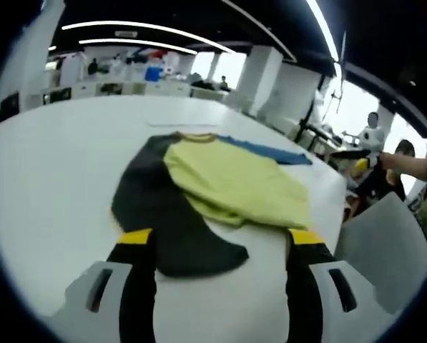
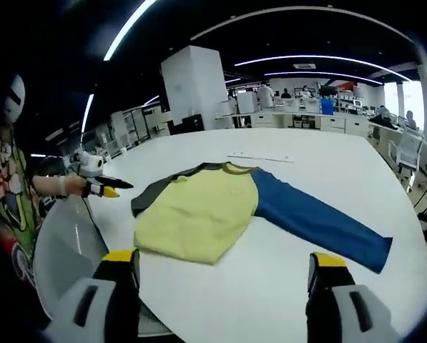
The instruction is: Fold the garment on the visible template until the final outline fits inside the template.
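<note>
A long-sleeved shirt lies flat on the white table, with a yellow-green body, a dark grey sleeve and a blue sleeve. My left gripper is open, and the grey sleeve's end lies on the table between its yellow-tipped jaws. In the right gripper view the body faces me, with the blue sleeve stretched out to the right and the grey sleeve at the left. My right gripper is open above the table's near edge, short of the hem and holding nothing.
A thin pale strip lies on the table beyond the collar. A grey chair back stands at the table's edge, also seen from the other side. A person's hand holds the other gripper beside it. Desks and pillars fill the background.
</note>
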